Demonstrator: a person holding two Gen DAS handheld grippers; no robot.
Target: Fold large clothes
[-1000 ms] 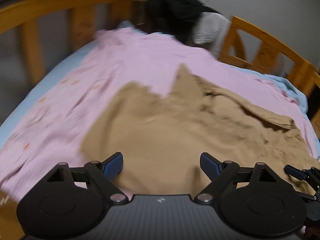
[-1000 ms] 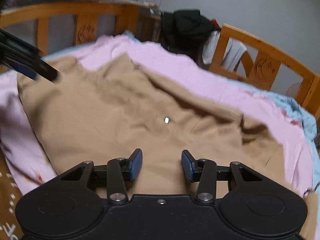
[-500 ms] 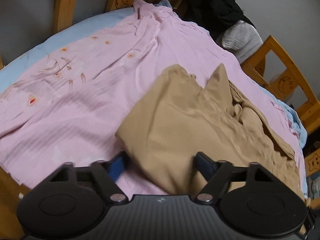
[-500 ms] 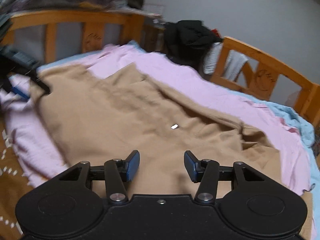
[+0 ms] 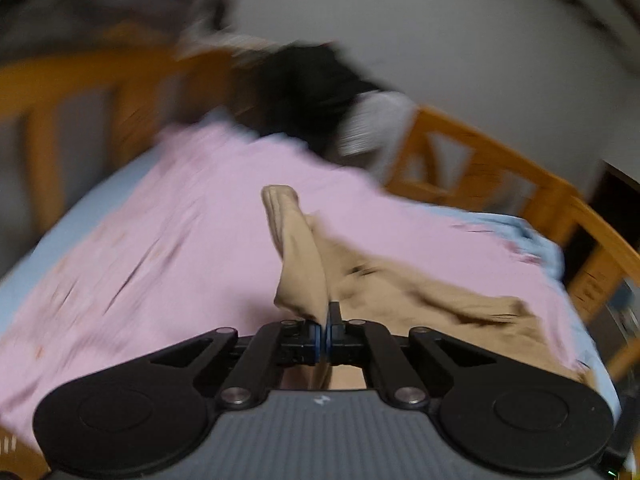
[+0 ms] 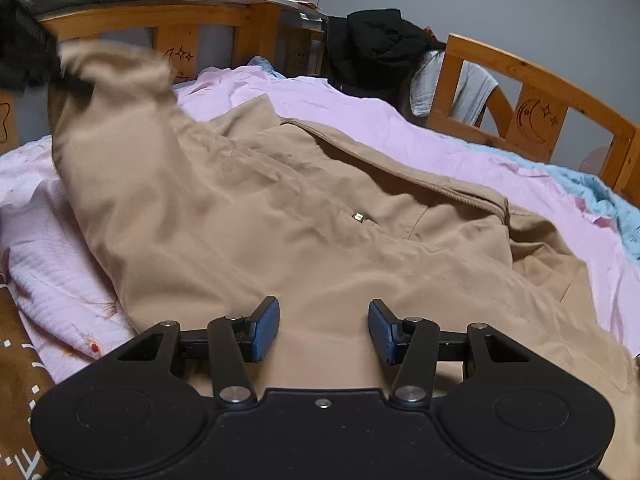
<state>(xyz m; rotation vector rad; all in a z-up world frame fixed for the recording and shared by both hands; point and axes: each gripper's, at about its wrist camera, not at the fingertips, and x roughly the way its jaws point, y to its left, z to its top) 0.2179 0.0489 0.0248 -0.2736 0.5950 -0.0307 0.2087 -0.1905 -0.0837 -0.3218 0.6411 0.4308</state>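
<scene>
Tan jacket point(image 6: 280, 216): spread on pink sheet point(image 6: 340, 108), 12 o'clock of right gripper point(image 6: 324, 330), whose fingers stand apart, empty. Left gripper point(image 5: 325, 334): clamped on the jacket's edge, fold rising toward 12 o'clock.

The whole left wrist view is motion-smeared — the wooden bed rail point(image 5: 100, 80) and dark clothes pile point(image 5: 316, 96) at the top lack detail. In the right wrist view, the left gripper point(image 6: 24, 56) at upper left is blurred and cut off by the edge — its jaws unreadable there.
</scene>
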